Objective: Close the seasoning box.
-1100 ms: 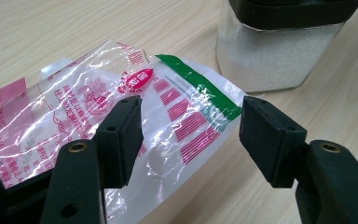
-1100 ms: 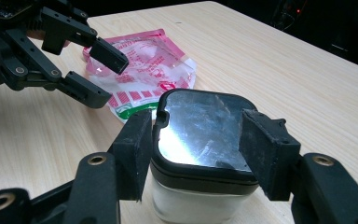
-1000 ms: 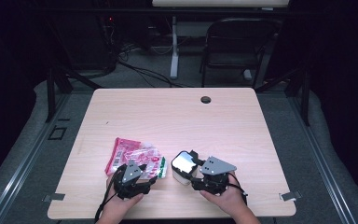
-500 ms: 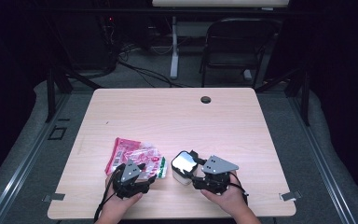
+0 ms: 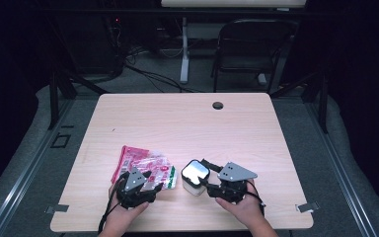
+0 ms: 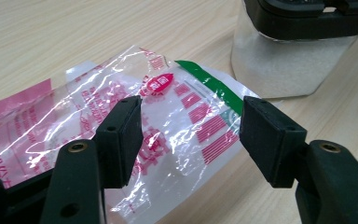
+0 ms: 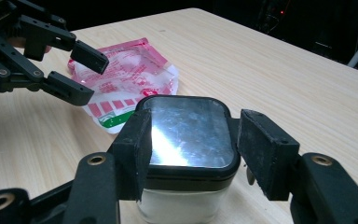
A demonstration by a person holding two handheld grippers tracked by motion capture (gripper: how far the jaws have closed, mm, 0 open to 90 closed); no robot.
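1. Tongs are working at the near edge of a wooden table (image 5: 256, 128): the left gripper (image 6: 189, 128) is hovering with its jaws spread wide over a crinkled red-and-white plastic bag (image 6: 121, 116), gripping nothing, while the right gripper (image 7: 191, 140) is bracketing the black lid of a square jar (image 7: 189, 135) of white granules, its pads sitting at or almost at the lid's two sides; whether they are actually pressing cannot be told.

2. Bag is lying flat directly beneath and ahead of the left jaws, its green-striped corner reaching toward the jar, which is standing just beyond that corner and between the right jaws.

3. Doing this step well probably means lowering the left jaws until one pad is sliding under a raised fold of film, then closing slowly, since the thin plastic is likely to slip or bunch.

4. Right gripper should be keeping the jar level and square to the lid, because a skewed pinch could be tipping it toward the bag.

5. Counting what is on show: two grippers, two hands, one bag, one lidded jar, one table with one round cable hole (image 5: 218, 105) far beyond both tools.
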